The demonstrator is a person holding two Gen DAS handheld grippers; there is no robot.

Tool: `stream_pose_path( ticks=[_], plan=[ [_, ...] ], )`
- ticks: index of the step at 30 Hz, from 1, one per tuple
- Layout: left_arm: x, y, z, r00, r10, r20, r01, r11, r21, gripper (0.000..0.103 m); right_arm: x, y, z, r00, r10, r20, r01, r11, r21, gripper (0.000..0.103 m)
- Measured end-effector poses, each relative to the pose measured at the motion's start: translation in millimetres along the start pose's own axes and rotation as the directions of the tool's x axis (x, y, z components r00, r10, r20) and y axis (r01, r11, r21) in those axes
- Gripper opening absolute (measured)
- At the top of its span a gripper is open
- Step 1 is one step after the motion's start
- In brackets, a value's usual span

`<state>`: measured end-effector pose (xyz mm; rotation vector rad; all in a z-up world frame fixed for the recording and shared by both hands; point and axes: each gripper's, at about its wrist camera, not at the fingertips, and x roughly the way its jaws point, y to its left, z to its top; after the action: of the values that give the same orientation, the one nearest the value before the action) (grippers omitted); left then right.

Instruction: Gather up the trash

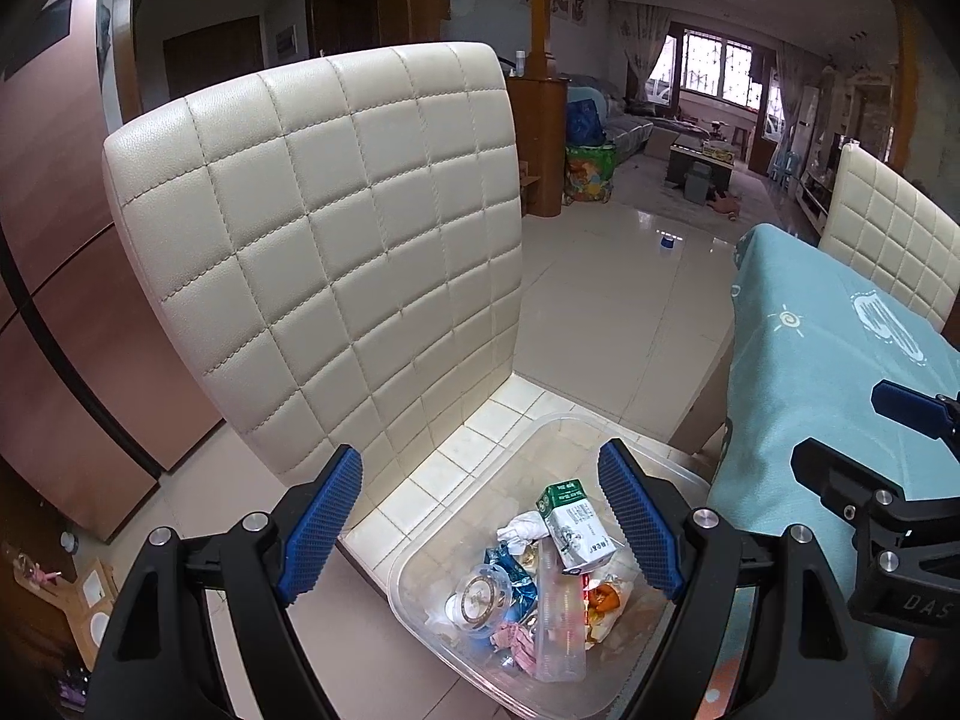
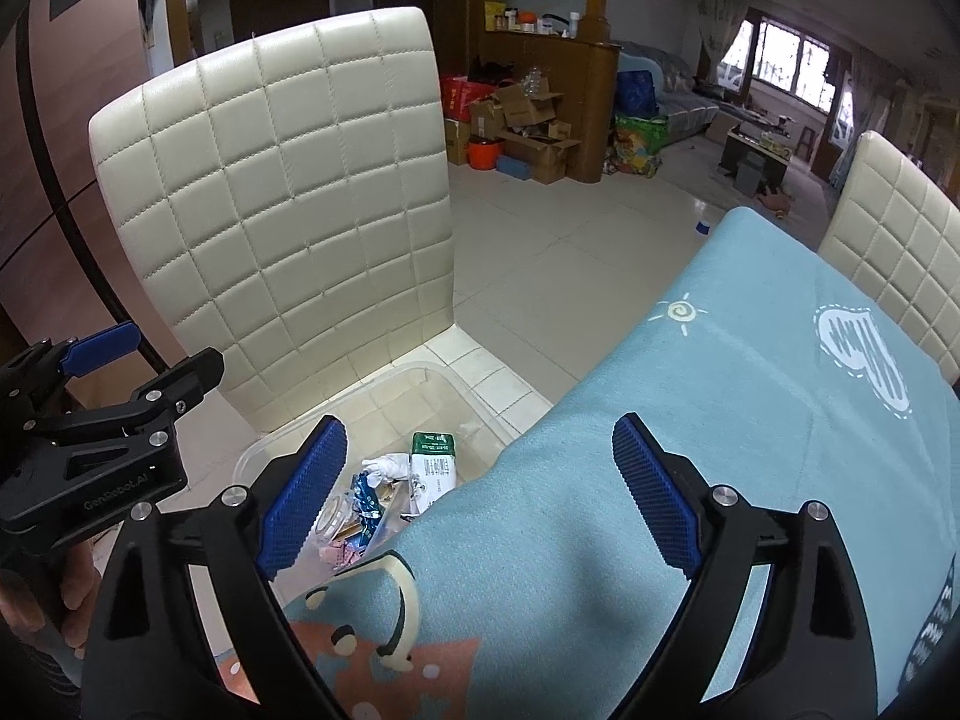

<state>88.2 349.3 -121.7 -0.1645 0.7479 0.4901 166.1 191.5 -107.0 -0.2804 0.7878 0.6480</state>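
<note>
Milk carton [image 1: 576, 531] in clear bin [image 1: 672, 468], lower centre: light, crushable (grip flat sides). Left gripper [image 1: 483, 534], right gripper [image 2: 477, 495]: fingers spread, empty.

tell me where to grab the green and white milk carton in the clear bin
Grip the green and white milk carton across its two flat side faces near the green top, coming from above: it lies tilted on top of the trash, top end raised, inside the clear plastic bin.
</note>
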Motion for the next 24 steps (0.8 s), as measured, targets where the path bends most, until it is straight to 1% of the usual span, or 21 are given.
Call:
stream_pose_path(
  ticks=[6, 9, 15, 18, 24],
  plan=[
    [-17.4, -7.1, 2.7, 0.999, -0.017, 0.030, 0.017, 1.000, 0.021, 0.079, -19.1, -8.3, -2.7, 0.999, -0.034, 0.015, 0.034, 0.999, 0.040, 0.097],
    [-30.0, -11.6, 5.7, 0.998, -0.045, 0.044, 0.044, 0.999, 0.025, 0.079, -31.4, -14.5, -6.2, 0.998, -0.057, 0.017, 0.055, 0.996, 0.068, 0.099],
    [-58.8, -28.5, 9.2, 0.992, -0.088, 0.086, 0.084, 0.995, 0.057, 0.079, -65.3, -28.9, -16.5, 0.994, -0.104, 0.044, 0.097, 0.987, 0.129, 0.099],
    [-73.1, -37.7, 9.8, 0.989, -0.110, 0.101, 0.103, 0.992, 0.073, 0.079, -87.3, -33.0, -23.1, 0.986, -0.149, 0.070, 0.138, 0.980, 0.140, 0.099],
    [-105.7, -55.2, 5.0, 0.979, -0.139, 0.150, 0.124, 0.987, 0.107, 0.079, -131.3, -40.3, -34.8, 0.974, -0.192, 0.123, 0.169, 0.970, 0.177, 0.099]
  ],
)
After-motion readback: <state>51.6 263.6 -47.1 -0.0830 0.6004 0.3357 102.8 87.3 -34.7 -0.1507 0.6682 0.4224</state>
